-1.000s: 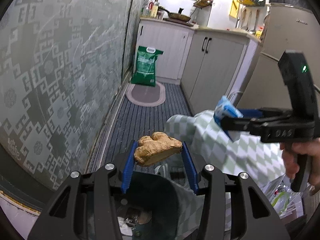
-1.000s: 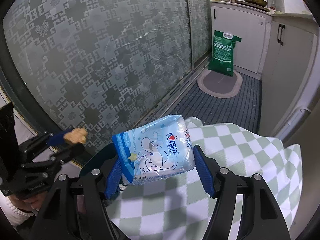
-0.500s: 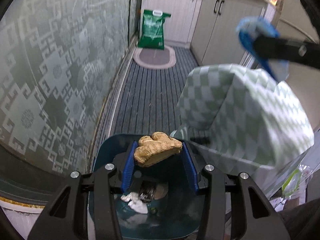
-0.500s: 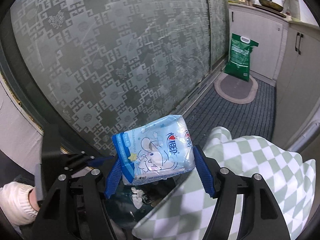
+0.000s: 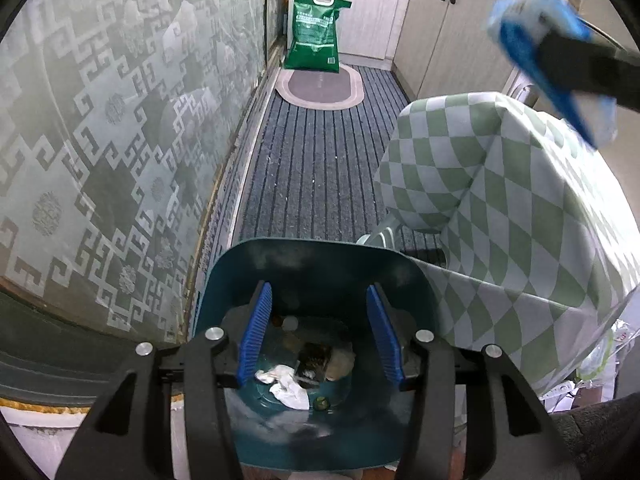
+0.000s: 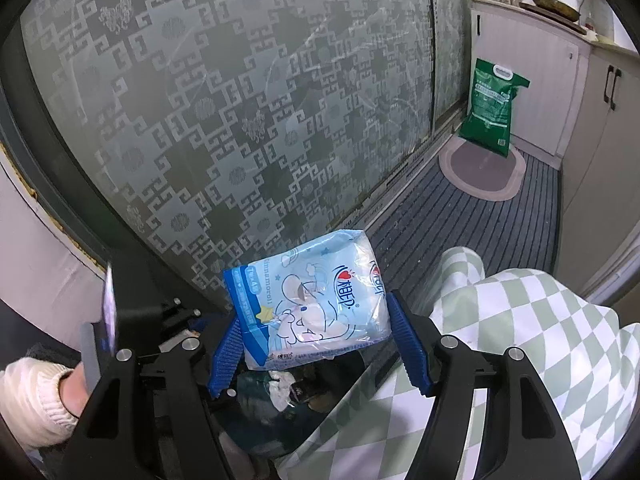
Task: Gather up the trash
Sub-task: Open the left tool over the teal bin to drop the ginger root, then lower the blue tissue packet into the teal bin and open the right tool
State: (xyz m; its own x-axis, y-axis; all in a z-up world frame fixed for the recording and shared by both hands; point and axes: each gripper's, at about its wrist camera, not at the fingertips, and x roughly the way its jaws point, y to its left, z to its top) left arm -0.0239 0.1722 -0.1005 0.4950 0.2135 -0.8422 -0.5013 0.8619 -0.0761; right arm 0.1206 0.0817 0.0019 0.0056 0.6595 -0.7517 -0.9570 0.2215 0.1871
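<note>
Two grippers are at work over one bin, and I will take them from my left across. Farthest left in the right wrist view is my hand (image 6: 76, 390) in its knitted cuff, on the handle of the left tool. My left gripper (image 5: 318, 338) points steeply down into the teal bin (image 5: 316, 256), its blue pads apart with nothing between them, so I judge its piece is already dropped and it hangs there only because the mouth of the bin is directly below. Down between those pads lies the trash: a crumpled white tissue (image 5: 286, 386), a dark wrapper (image 5: 314, 362) and a tan lump (image 5: 340, 360) beside it, all resting on the bin floor. Next across is my right gripper (image 6: 320, 344), clamped on a pale blue tissue pack (image 6: 310, 304) with a cartoon print; the pack sits crosswise and slightly tilted, held by its ends so it will fall clear when I let go. The bin's inside shows just under the pack in this view, so I judge the release is near. To the right, a green checked cloth (image 5: 512, 216) drapes over something tall beside the bin, its edge touching the rim, which leaves me a narrow gap to drop through.
</note>
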